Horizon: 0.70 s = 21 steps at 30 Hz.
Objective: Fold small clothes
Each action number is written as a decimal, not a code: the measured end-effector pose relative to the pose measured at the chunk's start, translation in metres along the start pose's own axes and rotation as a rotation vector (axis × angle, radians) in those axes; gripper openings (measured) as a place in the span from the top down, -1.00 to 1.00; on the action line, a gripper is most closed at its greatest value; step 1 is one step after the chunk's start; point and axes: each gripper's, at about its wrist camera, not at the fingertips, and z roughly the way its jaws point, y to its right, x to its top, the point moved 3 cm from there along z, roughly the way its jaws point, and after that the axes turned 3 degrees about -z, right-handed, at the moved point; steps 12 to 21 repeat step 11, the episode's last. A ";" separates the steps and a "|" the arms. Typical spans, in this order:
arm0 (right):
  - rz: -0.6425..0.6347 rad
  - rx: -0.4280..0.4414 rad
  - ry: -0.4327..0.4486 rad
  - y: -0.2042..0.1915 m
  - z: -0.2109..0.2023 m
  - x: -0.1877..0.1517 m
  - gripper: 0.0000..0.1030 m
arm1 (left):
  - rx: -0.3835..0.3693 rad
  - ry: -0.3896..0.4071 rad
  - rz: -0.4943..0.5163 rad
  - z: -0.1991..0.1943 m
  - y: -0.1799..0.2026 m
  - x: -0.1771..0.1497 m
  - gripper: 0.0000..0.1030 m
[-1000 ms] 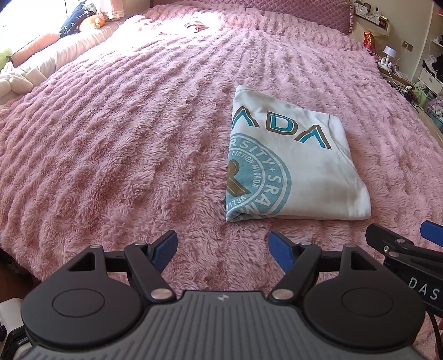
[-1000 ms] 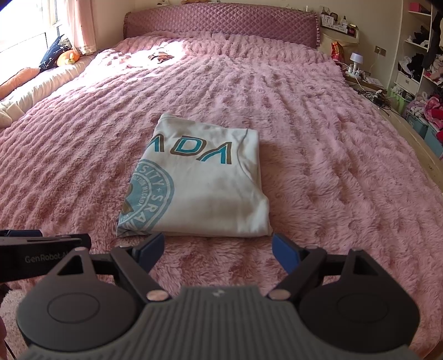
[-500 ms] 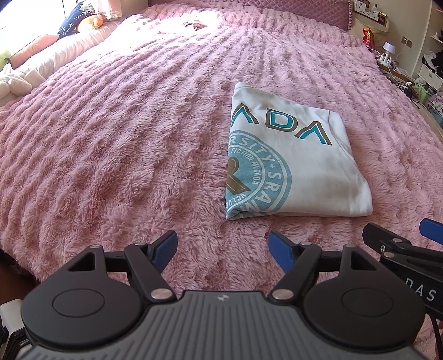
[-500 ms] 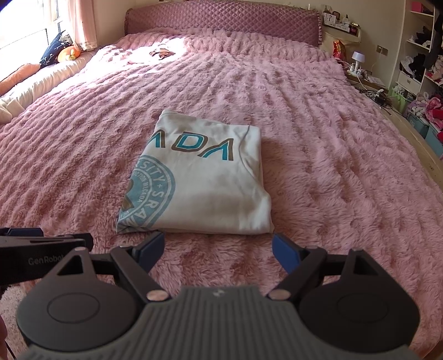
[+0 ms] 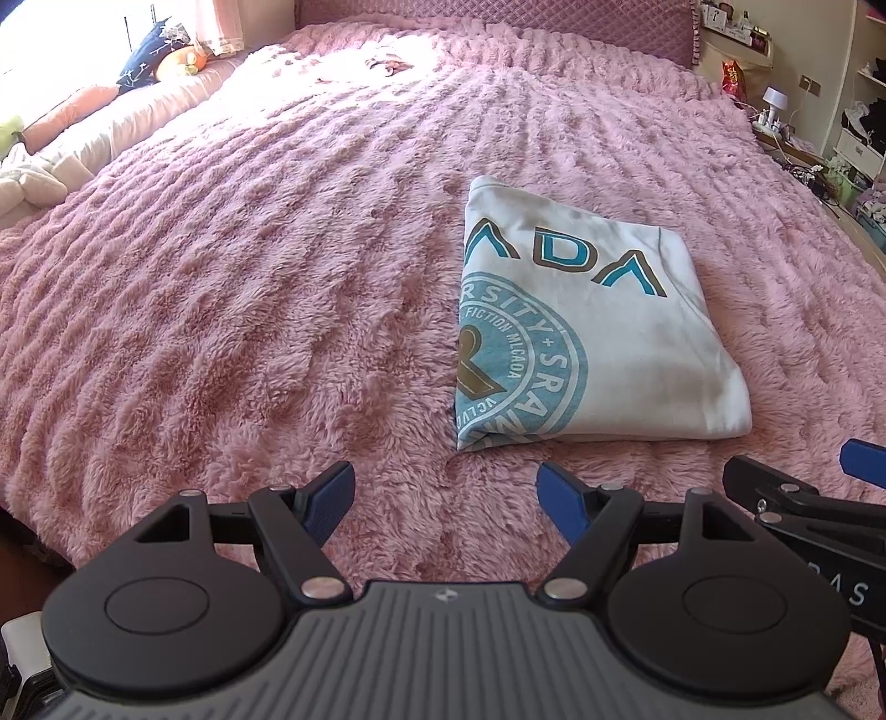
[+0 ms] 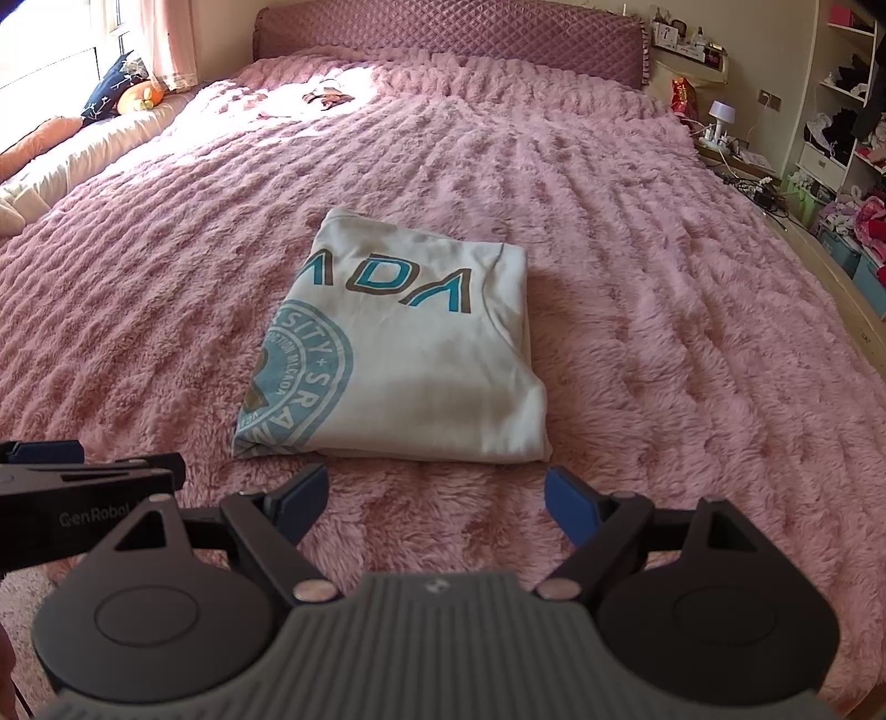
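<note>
A white T-shirt (image 5: 598, 332) with teal and brown lettering and a round teal emblem lies folded into a compact rectangle on the pink fluffy bedspread (image 5: 249, 288). The same shirt (image 6: 421, 360) sits centred ahead in the right wrist view. My left gripper (image 5: 446, 490) hovers open near the bed's front edge, short of the shirt's near left corner, with nothing between its blue pads. My right gripper (image 6: 437, 493) is open too, just short of the shirt's near edge and holding nothing. Each gripper shows at the edge of the other's view.
A quilted pink headboard (image 6: 443, 33) closes the far end. Pillows and a plush toy (image 5: 183, 61) line the left side. A small dark item (image 6: 326, 95) lies near the headboard. Shelves, a lamp (image 6: 720, 113) and clutter stand along the right wall.
Both grippers have drawn back and tilted slightly, so the shirt sits a little lower and farther in view. The shirt itself has not moved, and both grippers stay open.
</note>
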 end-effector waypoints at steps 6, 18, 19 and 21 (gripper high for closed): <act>-0.001 0.001 -0.002 -0.001 0.001 0.000 -0.57 | -0.017 0.031 0.002 -0.002 0.001 0.001 -0.59; -0.003 0.002 -0.002 -0.001 0.001 0.000 -0.57 | -0.018 0.003 0.006 0.001 0.003 0.000 -0.59; -0.003 0.002 -0.002 -0.001 0.001 0.000 -0.57 | -0.018 0.003 0.006 0.001 0.003 0.000 -0.59; -0.003 0.002 -0.002 -0.001 0.001 0.000 -0.57 | -0.018 0.003 0.006 0.001 0.003 0.000 -0.59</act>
